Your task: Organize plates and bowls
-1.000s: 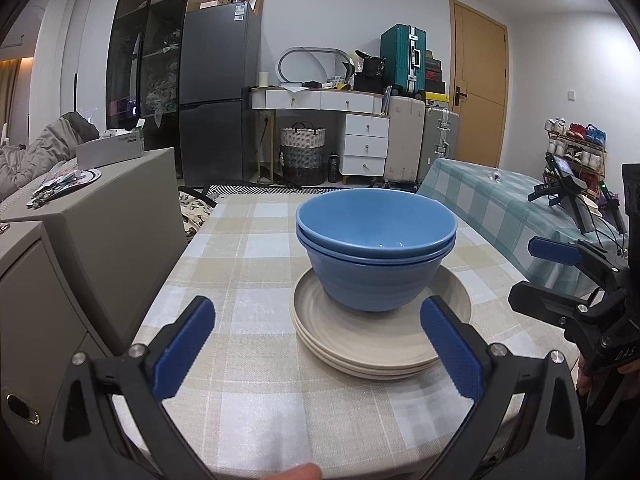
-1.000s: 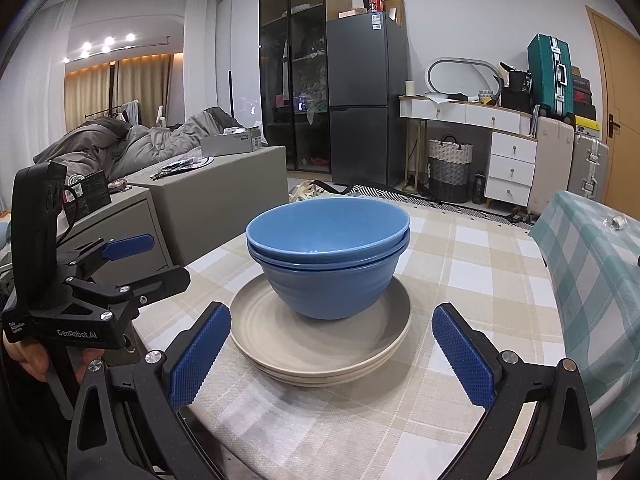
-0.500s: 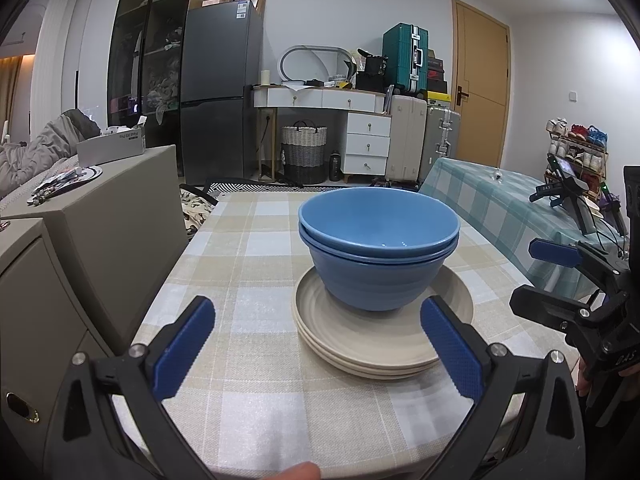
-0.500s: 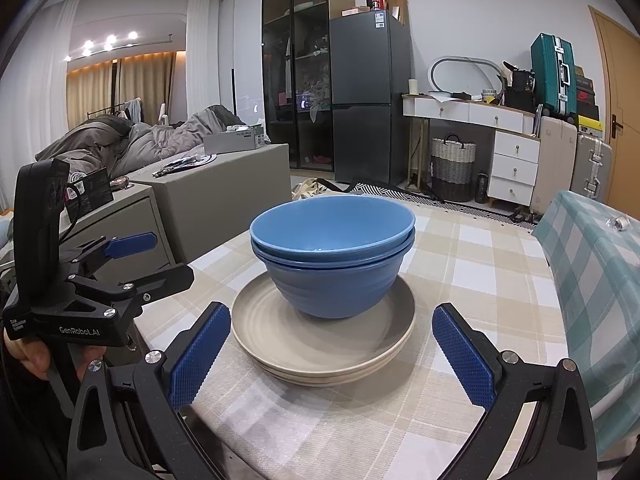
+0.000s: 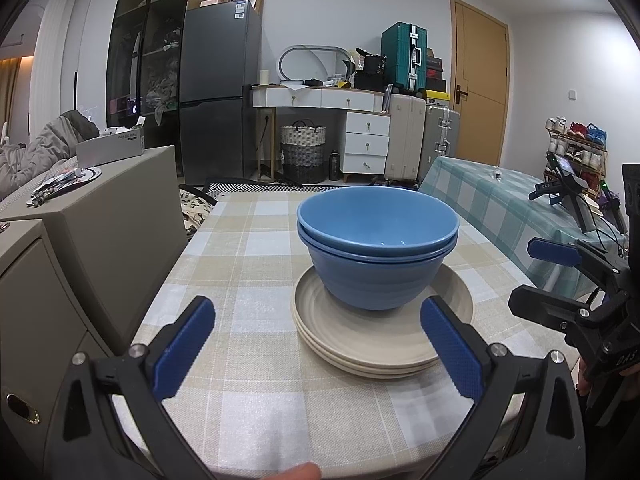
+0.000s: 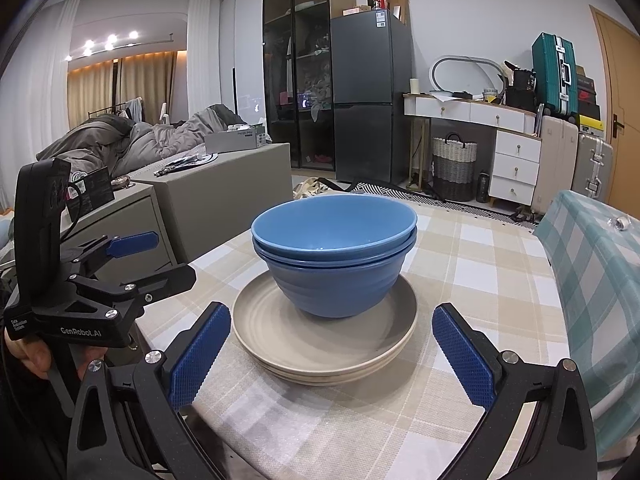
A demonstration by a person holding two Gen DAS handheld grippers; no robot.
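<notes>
Blue bowls (image 5: 378,248) on beige plates (image 5: 372,340); under the plates, a beige-and-white checked tablecloth (image 5: 248,264); beside it, teal-checked cloth (image 5: 492,200)

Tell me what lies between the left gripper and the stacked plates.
Only bare checked tablecloth lies between the left gripper and the stacked plates, as the left wrist view shows.

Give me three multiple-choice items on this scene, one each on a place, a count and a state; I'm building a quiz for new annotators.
1. Where do the nested blue ceramic bowls stand?
A. on the stack of beige ribbed plates
B. on the bare checked tablecloth
C. inside the woven laundry basket

2. How many blue bowls?
A. one
B. two
C. four

3. The left gripper and right gripper are:
A. both open
B. both clamped on plates
C. one holding a bowl

Key: 1 A, the bowls' base sits on the top plate; 2 B, two rims show; 3 A, fingers spread, touching nothing.
</notes>
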